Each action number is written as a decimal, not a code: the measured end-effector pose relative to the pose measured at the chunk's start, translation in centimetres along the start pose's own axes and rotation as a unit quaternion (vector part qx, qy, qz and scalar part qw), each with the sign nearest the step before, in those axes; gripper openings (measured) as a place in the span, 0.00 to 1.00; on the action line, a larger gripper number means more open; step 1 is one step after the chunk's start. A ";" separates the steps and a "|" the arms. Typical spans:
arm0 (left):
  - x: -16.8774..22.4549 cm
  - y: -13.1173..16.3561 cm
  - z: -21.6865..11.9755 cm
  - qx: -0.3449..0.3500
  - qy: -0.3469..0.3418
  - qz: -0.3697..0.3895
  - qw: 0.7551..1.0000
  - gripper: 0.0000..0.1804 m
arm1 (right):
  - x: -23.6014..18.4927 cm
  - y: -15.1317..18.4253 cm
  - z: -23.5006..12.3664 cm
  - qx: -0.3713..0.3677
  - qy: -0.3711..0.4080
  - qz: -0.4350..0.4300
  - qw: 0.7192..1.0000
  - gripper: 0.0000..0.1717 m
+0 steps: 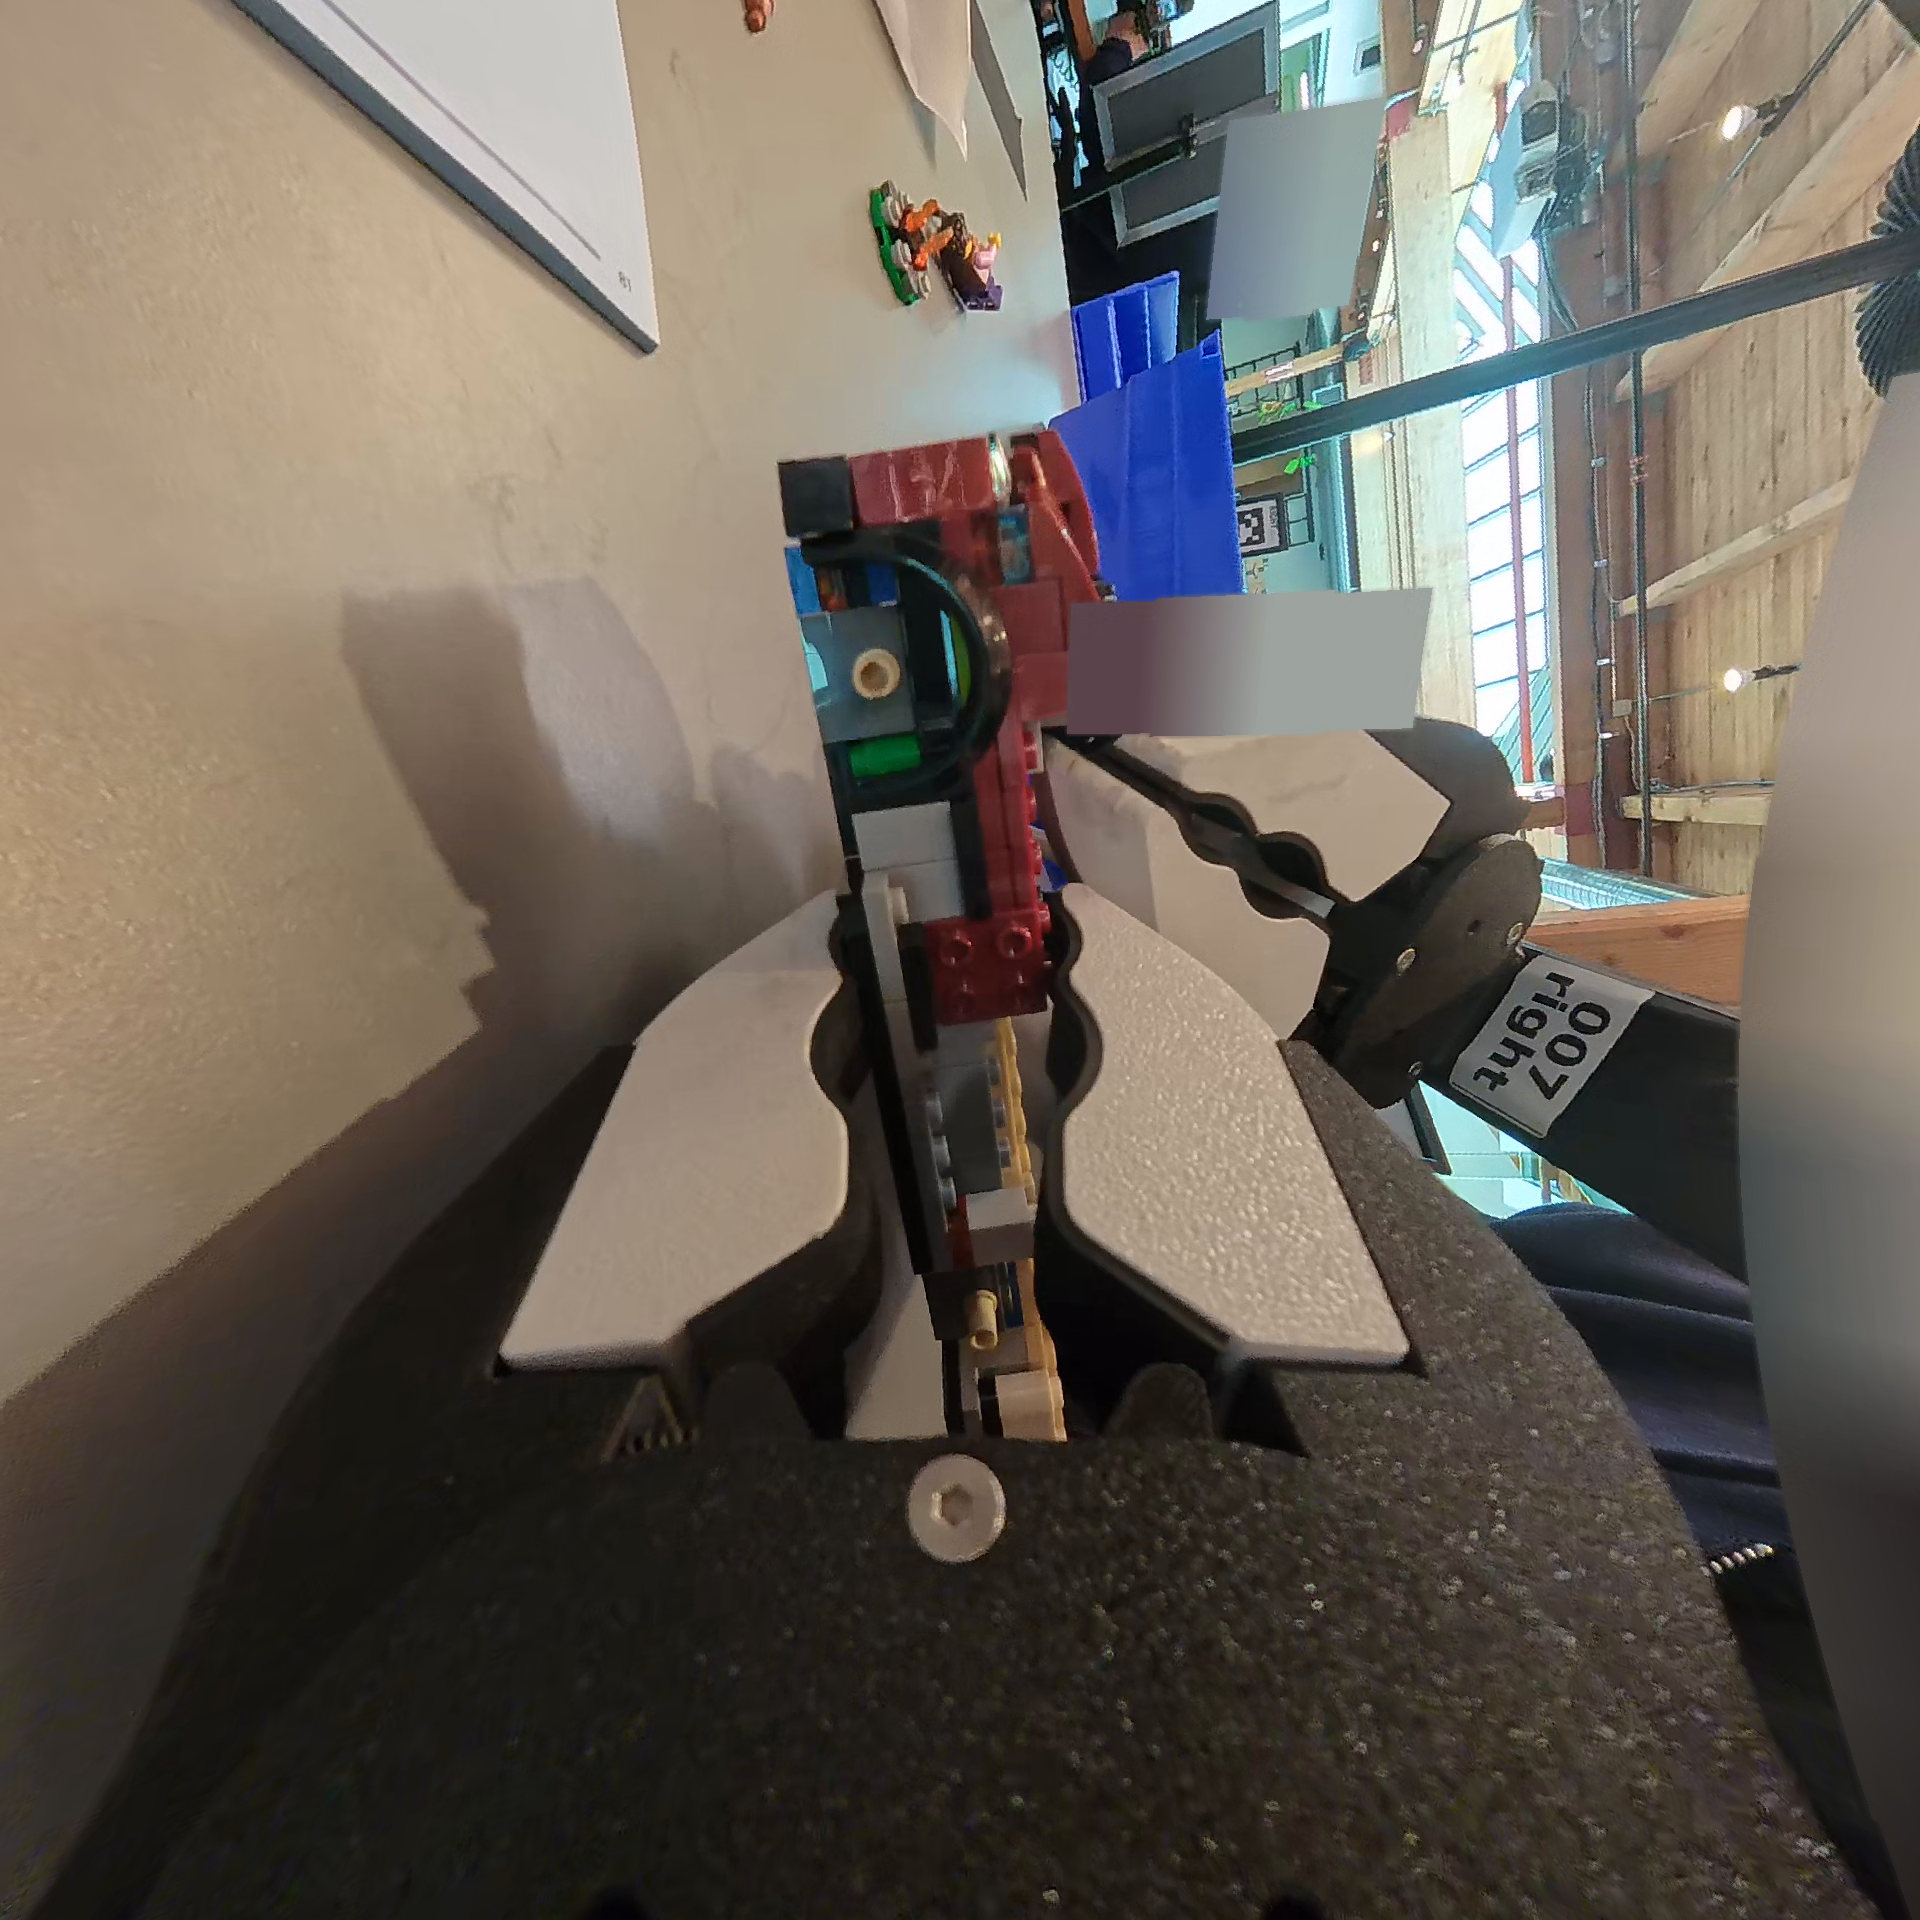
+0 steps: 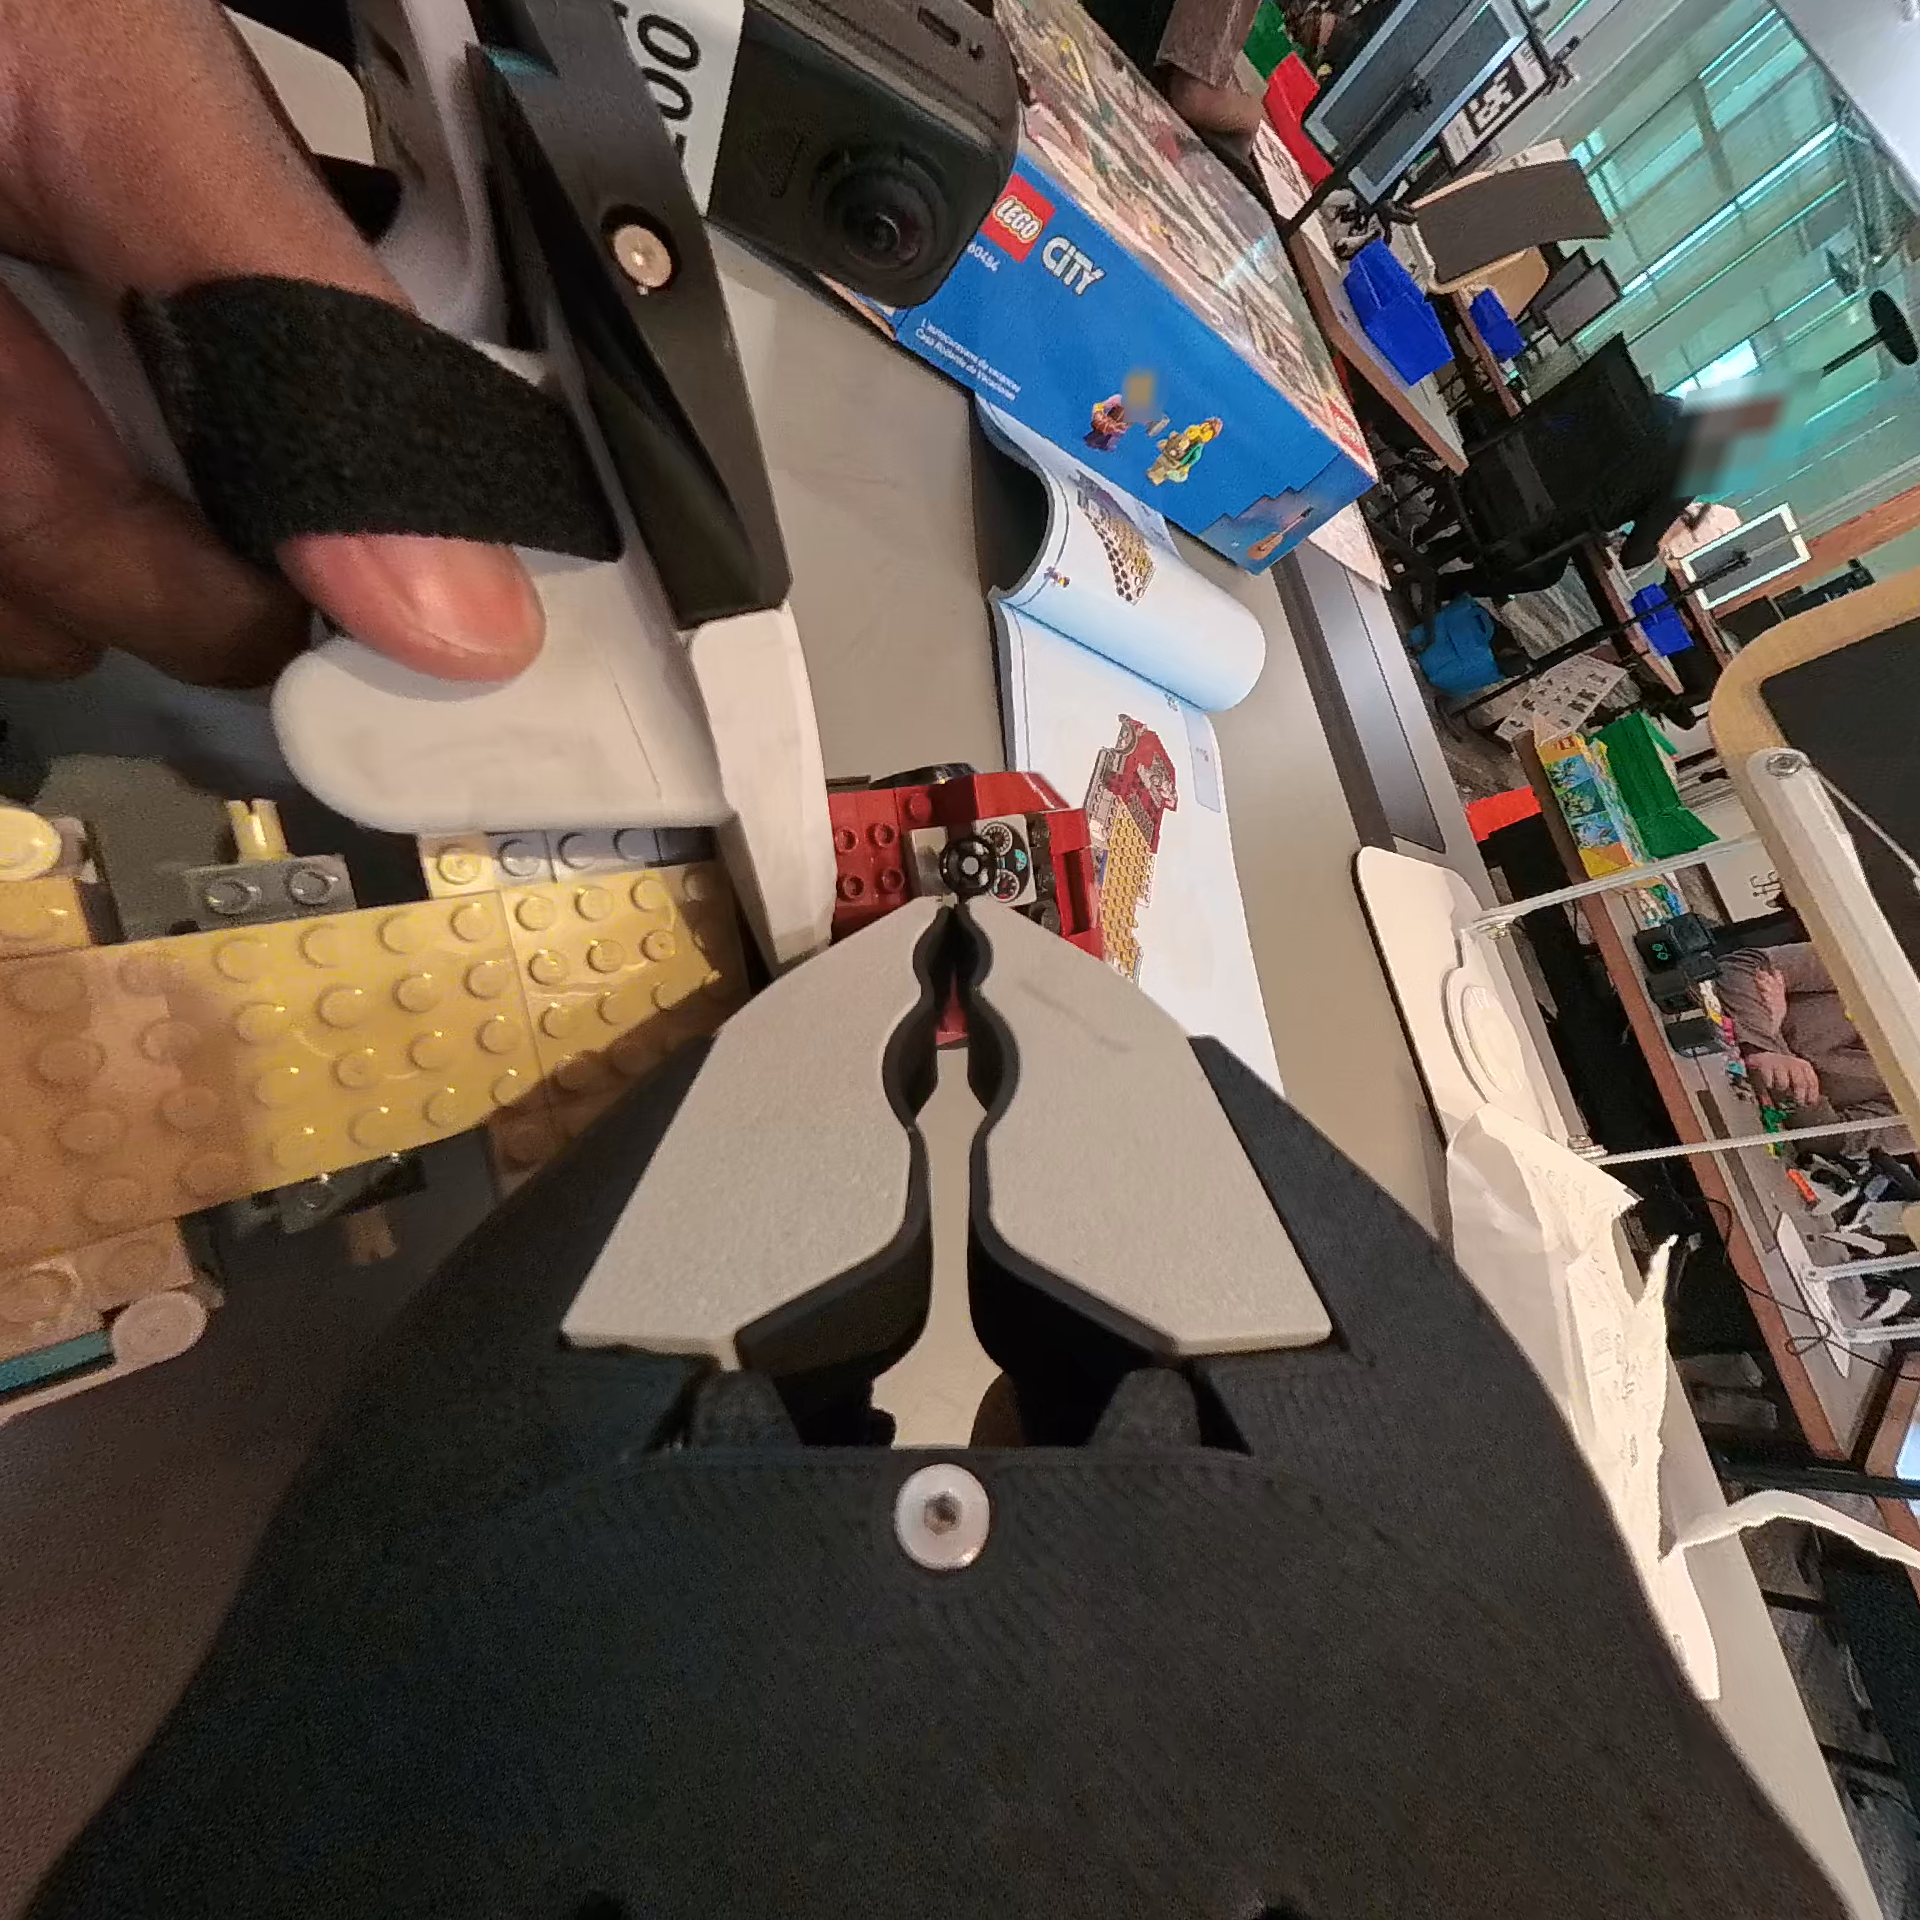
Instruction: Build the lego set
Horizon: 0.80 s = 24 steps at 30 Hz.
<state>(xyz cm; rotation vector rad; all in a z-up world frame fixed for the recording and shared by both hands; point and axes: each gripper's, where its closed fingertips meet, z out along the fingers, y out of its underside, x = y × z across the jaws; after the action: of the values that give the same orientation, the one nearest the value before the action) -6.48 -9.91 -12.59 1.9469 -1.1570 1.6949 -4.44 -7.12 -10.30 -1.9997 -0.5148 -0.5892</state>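
Note:
My left gripper point(image 1: 951, 914) is shut on a brick-built vehicle model point(image 1: 925, 665) with dark red, grey, black and tan parts. Both pads press its sides, and it is turned on edge above the beige table point(image 1: 312, 520). In the right wrist view the model shows its tan studded plate point(image 2: 312, 1039) and red cab point(image 2: 997, 821), with a left finger point(image 2: 748, 779) beside it and a hand point(image 2: 156, 312) on the handle. My right gripper point(image 2: 951, 912) is shut, its tips right at the cab's small black steering wheel point(image 2: 971, 862). It also shows in the left wrist view point(image 1: 1070, 743) against the model's side.
A blue toy box point(image 2: 1143, 343) and an open instruction booklet point(image 2: 1122, 665) lie behind the model. A white tray point(image 2: 1455, 987) and crumpled paper point(image 2: 1579, 1299) sit to the right. A small brick build point(image 1: 935, 244), a white board point(image 1: 499, 135) and blue bins point(image 1: 1153, 457) lie farther off. Only a small space, under 4 cm, lies between the two pairs of fingers.

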 end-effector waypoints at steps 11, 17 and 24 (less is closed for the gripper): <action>-0.2 -0.6 0.1 0.018 0.030 -0.031 0.999 0.17 | 0.8 -0.2 -0.3 0.005 0.002 0.050 0.999 0.00; -0.7 -1.8 -0.9 0.038 0.050 -0.058 0.996 0.18 | 2.8 0.9 -2.9 0.000 0.022 0.115 0.993 0.00; 0.0 -2.5 -1.5 0.035 0.118 -0.124 0.985 0.18 | 1.7 2.7 -4.1 -0.035 0.019 0.136 0.990 0.00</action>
<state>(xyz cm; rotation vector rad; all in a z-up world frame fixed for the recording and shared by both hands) -5.63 -7.33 -11.53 1.7824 -0.7469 1.7910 -2.33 -11.70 -9.34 -2.0754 -0.1954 -0.4806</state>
